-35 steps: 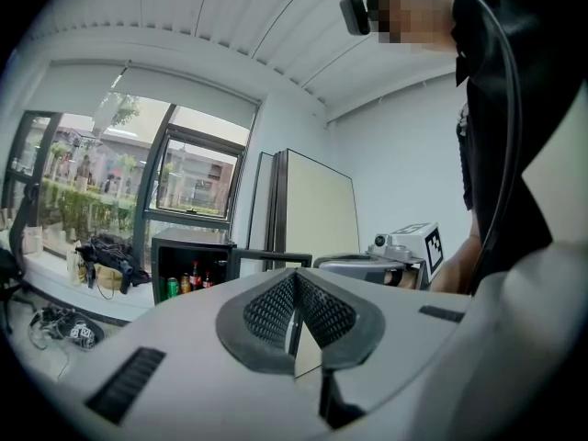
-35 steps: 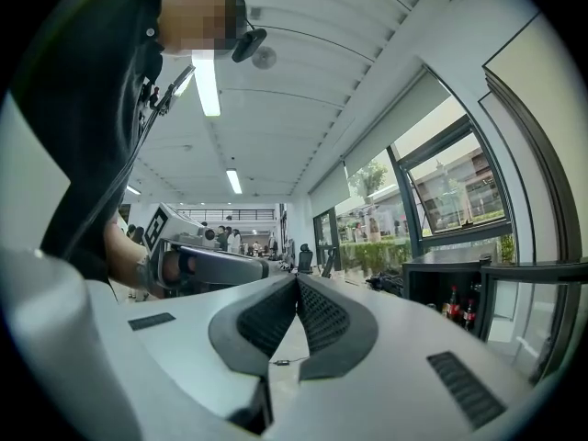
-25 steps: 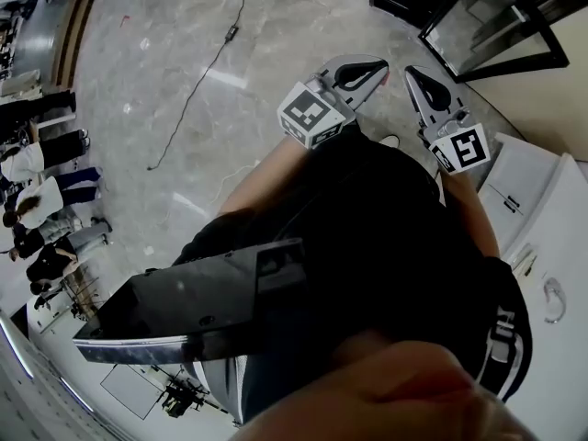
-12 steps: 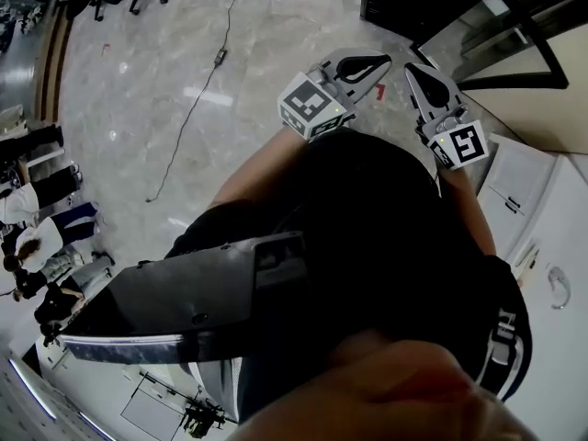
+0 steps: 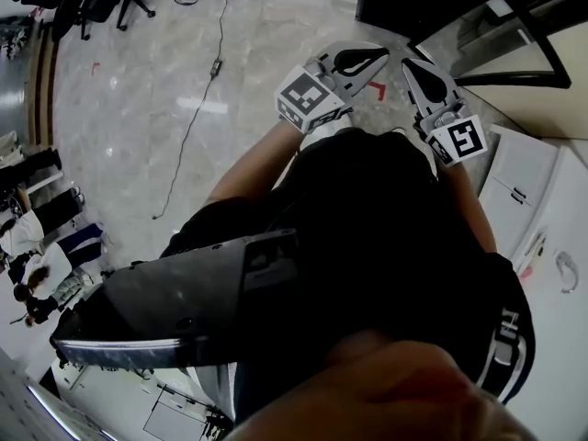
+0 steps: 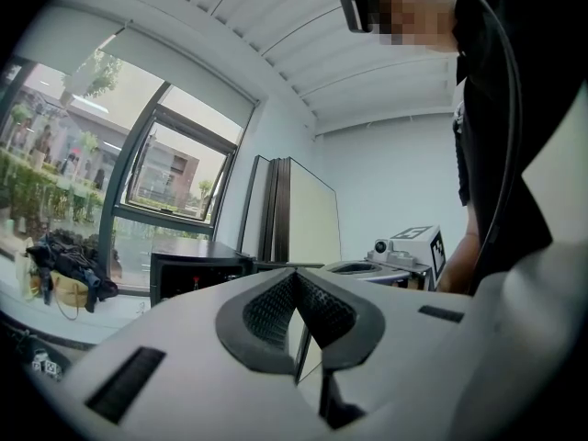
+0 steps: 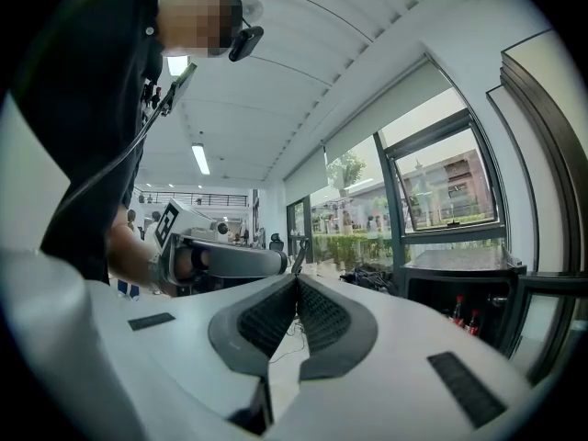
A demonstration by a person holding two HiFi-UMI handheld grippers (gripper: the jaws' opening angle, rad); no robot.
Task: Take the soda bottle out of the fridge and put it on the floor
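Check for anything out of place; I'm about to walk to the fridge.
A loose black cable trails across the floor on the left. The fridge seems to have its glass door standing open. No spill or damage shows.

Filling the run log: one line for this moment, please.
left gripper: shut, empty | right gripper: shut, empty | fridge: ahead | bottles: inside

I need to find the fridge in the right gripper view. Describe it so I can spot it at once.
Find the big window on the right; directly below it stands a low black fridge. Unlike the heap of dark bags to its left, it is a square box with red-capped bottles showing inside.
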